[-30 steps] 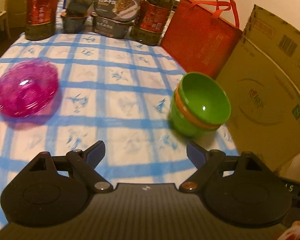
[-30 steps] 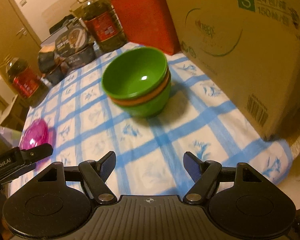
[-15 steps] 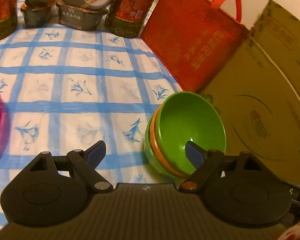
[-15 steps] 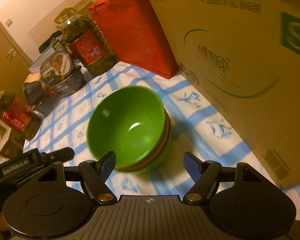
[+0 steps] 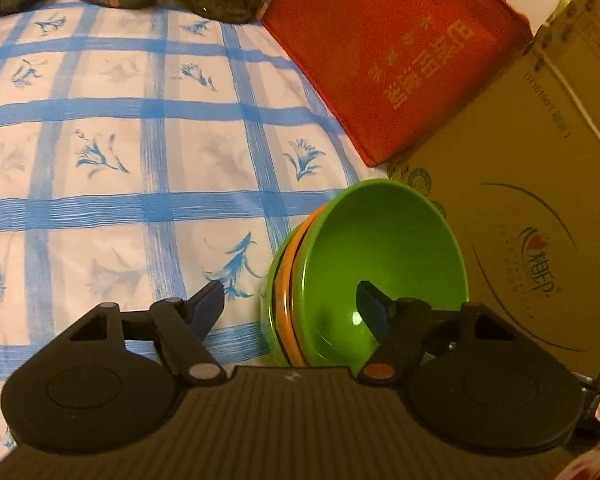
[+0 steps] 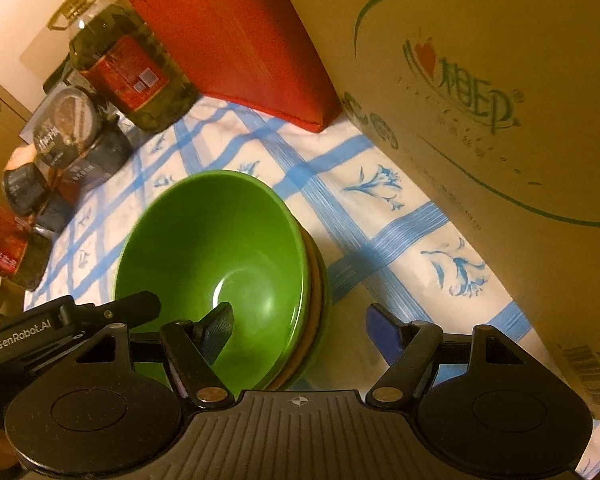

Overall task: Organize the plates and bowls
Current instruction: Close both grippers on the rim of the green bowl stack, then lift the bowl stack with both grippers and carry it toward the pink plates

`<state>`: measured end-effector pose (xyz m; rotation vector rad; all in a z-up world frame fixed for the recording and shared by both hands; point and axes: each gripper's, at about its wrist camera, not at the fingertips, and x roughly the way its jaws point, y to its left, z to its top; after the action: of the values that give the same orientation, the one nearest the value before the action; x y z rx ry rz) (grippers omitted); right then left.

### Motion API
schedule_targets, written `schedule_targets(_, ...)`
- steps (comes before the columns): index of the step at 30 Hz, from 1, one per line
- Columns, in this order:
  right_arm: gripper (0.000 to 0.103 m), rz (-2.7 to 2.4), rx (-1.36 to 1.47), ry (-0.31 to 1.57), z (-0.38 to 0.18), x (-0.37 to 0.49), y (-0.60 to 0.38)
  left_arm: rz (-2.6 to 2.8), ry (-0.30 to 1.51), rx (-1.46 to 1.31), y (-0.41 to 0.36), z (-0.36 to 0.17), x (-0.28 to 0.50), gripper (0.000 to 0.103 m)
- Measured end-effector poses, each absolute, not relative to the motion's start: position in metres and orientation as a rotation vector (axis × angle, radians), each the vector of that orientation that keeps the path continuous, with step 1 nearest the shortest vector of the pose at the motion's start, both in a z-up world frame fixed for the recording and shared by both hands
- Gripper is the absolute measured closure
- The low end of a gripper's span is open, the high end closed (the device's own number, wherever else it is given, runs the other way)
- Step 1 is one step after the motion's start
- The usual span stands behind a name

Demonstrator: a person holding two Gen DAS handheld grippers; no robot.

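Observation:
A stack of three bowls [image 5: 380, 256], green on top, orange in the middle and green beneath, sits on the checked tablecloth beside the cardboard box. My left gripper [image 5: 291, 300] straddles the stack's left rim, one finger inside the top bowl and the other outside. Its jaws are closing, and the outer pad still stands apart from the wall. In the right wrist view the same bowl stack [image 6: 220, 248] lies under my right gripper [image 6: 300, 320]. This gripper is open across the right rim, with its left finger inside the bowl.
A red bag [image 5: 400, 72] leans against a big cardboard box [image 5: 520, 200] just right of the bowls. Oil bottles [image 6: 128, 68] and dark food tubs [image 6: 68, 136] line the far edge. The blue-checked tablecloth [image 5: 120, 140] stretches left. The left tool's black body [image 6: 60, 328] shows beside my right gripper.
Both grippers came in and down onto the bowl stack until each straddles a rim. The pink bowl slid out of the left view. The left jaws narrowed.

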<state>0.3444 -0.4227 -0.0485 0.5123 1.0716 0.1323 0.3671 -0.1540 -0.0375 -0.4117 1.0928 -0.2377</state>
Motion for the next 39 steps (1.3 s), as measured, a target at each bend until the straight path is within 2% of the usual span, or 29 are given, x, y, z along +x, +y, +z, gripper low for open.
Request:
schedule_targets(2, 0.03, 0.133, 0.507, 1.081, -0.052, 0.348, -0.421, -0.253, 1.104, -0.427, -0.154, -0.043, 0.371, 0.039)
schedule_targets(6, 0.046, 0.133, 0.512, 1.107, -0.059, 0.355, -0.418, -0.272, 1.113, -0.431, -0.156, -0.049, 0.376, 0.051)
schedule_targets(11, 0.053, 0.129, 0.524, 1.126, -0.066, 0.358, -0.416, -0.285, 1.121, -0.412, -0.159, -0.054, 0.378, 0.061)
schedule_targets(16, 0.06, 0.123, 0.536, 1.137, -0.072, 0.359, -0.416, -0.297, 1.126, -0.386, -0.162, -0.056, 0.378, 0.067)
schedule_targets(20, 0.069, 0.128, 0.55, 1.142, -0.074, 0.359, -0.417, -0.299, 1.126, -0.375, -0.163, -0.057, 0.379, 0.069)
schedule_targets(33, 0.072, 0.124, 0.531, 1.147, -0.077, 0.361, -0.415, -0.291, 1.151, -0.328, -0.164, -0.06, 0.383, 0.08)
schedule_targets(39, 0.076, 0.117, 0.525, 1.149, -0.077, 0.362, -0.415, -0.289, 1.156, -0.315, -0.165, -0.06, 0.383, 0.08)
